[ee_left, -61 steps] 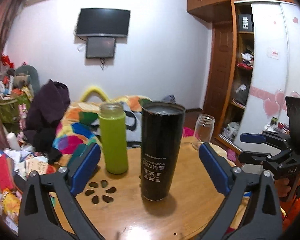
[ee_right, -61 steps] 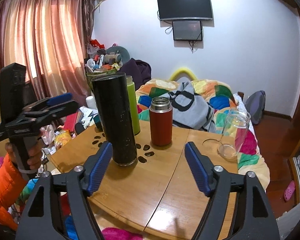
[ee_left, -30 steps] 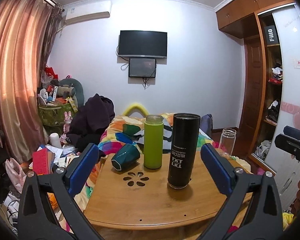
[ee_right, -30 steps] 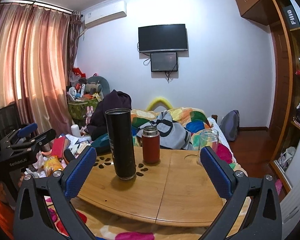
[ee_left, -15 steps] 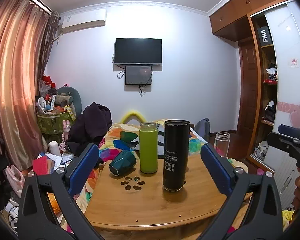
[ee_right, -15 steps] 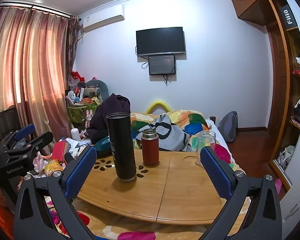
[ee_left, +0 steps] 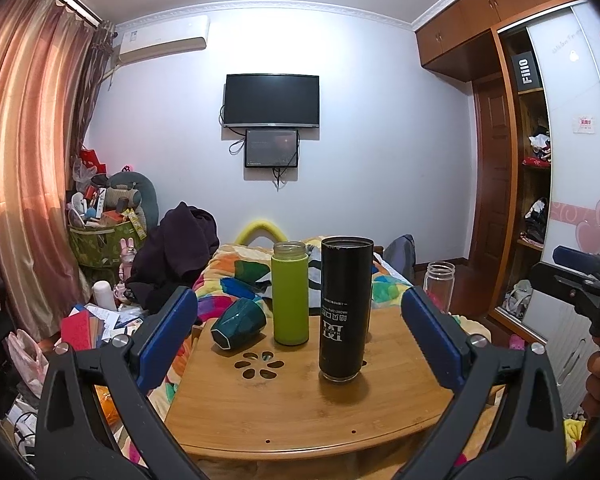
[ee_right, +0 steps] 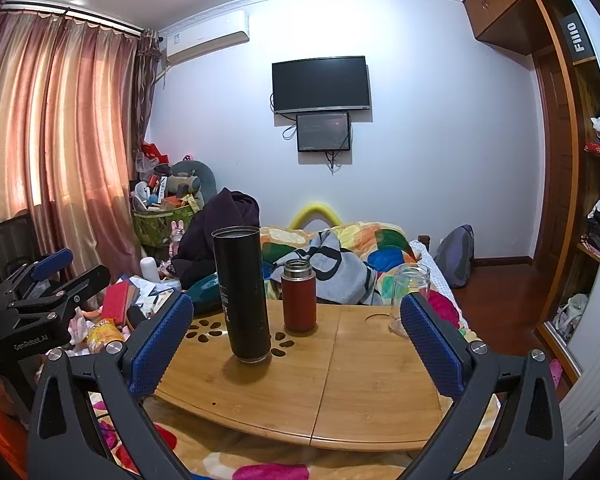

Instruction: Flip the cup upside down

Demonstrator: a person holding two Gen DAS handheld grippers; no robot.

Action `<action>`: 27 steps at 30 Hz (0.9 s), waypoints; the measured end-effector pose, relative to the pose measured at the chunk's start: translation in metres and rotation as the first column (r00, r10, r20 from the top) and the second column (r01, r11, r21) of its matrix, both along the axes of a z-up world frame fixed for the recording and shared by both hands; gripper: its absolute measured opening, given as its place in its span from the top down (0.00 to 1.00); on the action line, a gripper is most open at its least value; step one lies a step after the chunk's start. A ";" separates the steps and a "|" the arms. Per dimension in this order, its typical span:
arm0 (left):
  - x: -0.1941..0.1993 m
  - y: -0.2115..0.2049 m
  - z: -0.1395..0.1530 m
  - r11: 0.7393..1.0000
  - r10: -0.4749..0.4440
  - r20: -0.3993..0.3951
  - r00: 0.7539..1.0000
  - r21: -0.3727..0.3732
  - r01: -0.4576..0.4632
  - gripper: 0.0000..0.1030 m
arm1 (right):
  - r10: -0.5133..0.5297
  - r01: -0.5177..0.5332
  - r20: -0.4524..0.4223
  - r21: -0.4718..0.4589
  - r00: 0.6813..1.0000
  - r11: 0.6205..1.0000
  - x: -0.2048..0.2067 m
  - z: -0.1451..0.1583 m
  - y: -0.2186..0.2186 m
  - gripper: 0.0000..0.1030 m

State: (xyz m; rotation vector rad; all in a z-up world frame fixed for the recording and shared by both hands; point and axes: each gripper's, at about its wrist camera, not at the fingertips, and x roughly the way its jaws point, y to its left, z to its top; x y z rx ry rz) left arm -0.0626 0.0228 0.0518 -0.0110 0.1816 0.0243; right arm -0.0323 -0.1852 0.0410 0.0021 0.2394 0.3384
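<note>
A tall black cup (ee_left: 345,309) stands on the small wooden table (ee_left: 300,408) with its printed label upside down; it also shows in the right wrist view (ee_right: 242,295). My left gripper (ee_left: 300,340) is open and empty, held back from the table's near edge. My right gripper (ee_right: 296,344) is open and empty, also back from the table. Each gripper appears in the other's view: the right one (ee_left: 580,284) at the far right, the left one (ee_right: 40,292) at the far left.
On the table stand a green bottle (ee_left: 290,298), a red flask (ee_right: 298,295) and a clear glass jar (ee_right: 407,300); a dark teal cup (ee_left: 238,322) lies on its side. A bed with a colourful quilt (ee_right: 352,256) is behind. Clutter fills the floor at left (ee_left: 96,320).
Both grippers have pulled back and away from the black cup over the last two seconds, so the table looks smaller and farther. The cup stays standing where it was.
</note>
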 end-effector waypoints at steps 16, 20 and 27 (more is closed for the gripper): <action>0.002 0.001 -0.001 1.000 -0.013 -0.005 1.000 -0.008 0.013 0.00 | 0.005 -0.005 0.001 -0.003 1.000 1.000 0.001 0.001 0.002 0.00; 0.001 0.002 -0.001 1.000 -0.012 -0.004 1.000 -0.010 0.012 0.00 | 0.004 -0.004 0.004 -0.006 1.000 1.000 0.000 0.000 0.002 0.00; 0.002 0.006 0.000 0.999 -0.018 -0.015 1.000 -0.027 0.018 0.00 | 0.005 -0.005 0.003 -0.005 1.000 1.000 0.000 0.000 0.003 0.00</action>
